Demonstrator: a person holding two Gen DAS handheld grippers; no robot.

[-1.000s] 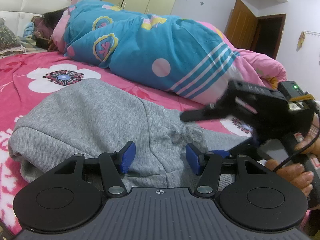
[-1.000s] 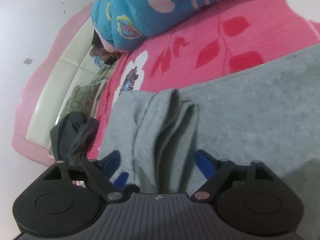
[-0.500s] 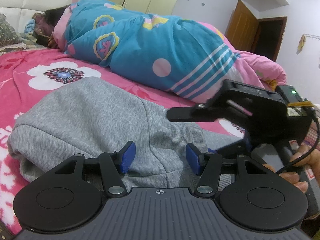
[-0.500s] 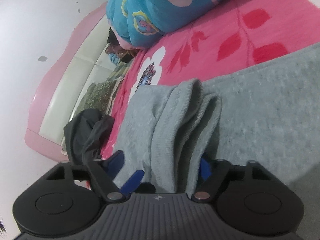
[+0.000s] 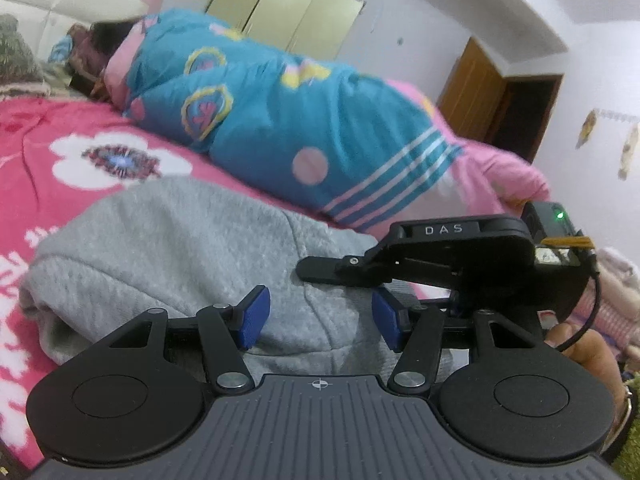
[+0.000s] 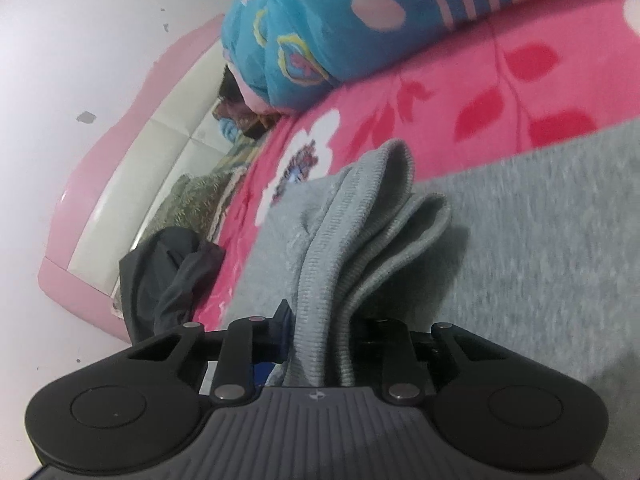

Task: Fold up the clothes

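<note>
A grey sweatshirt (image 5: 192,240) is spread on a pink bedspread (image 5: 48,152) with white flowers, and it fills the middle of the left wrist view from about 9 o'clock to 3 o'clock. The left gripper (image 5: 318,316) is held low over the near edge of this garment, and its two blue pads (image 5: 252,316) are kept apart, one at 8 o'clock and one at 4 o'clock of the picture centre. Grey cloth is seen in the gap between them, but it is not pressed by either pad, so the jaws are read as open. At 3 o'clock in the same view the right gripper (image 5: 320,272) is seen from the side, with a hand (image 5: 580,344) partly visible behind it. In the right wrist view a ribbed hem (image 6: 360,240) of the sweatshirt is gathered into upright folds that rise from 6 o'clock toward 12 o'clock, and the bundle is squeezed between the fingers of the right gripper (image 6: 320,340). These jaws have just been closing, and they are now clamped on the folded hem. The rest of the grey cloth lies flat toward 3 o'clock. A blue patterned quilt (image 6: 320,32) is bunched at 12 o'clock, and a dark garment (image 6: 160,280) lies at 9 o'clock beside the pink headboard (image 6: 100,160).
</note>
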